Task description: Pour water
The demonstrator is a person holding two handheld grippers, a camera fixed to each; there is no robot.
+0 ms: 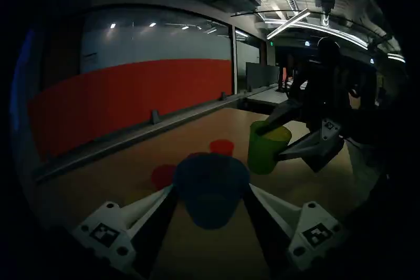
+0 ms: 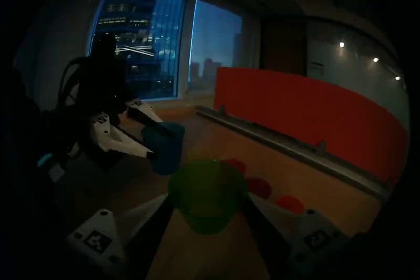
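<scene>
A blue cup (image 1: 211, 189) is held upright above the wooden table (image 1: 210, 138) between the fingers of my left gripper (image 1: 211, 196), which is shut on it. My right gripper (image 1: 294, 138) holds a green cup (image 1: 266, 146) a little farther off to the right, also upright. In the right gripper view the green cup (image 2: 207, 195) sits between the fingers of my right gripper (image 2: 207, 201), and the blue cup (image 2: 165, 147) is held by my left gripper (image 2: 142, 133) to the left, level with it. The two cups are apart.
Two red cups (image 1: 221, 146) (image 1: 163, 176) stand on the table behind the blue cup, seen as red cups (image 2: 260, 186) (image 2: 289, 204) in the right gripper view. A red partition (image 1: 131, 96) with a rail runs along the table's far edge. The room is dim, with windows (image 2: 157, 43) behind.
</scene>
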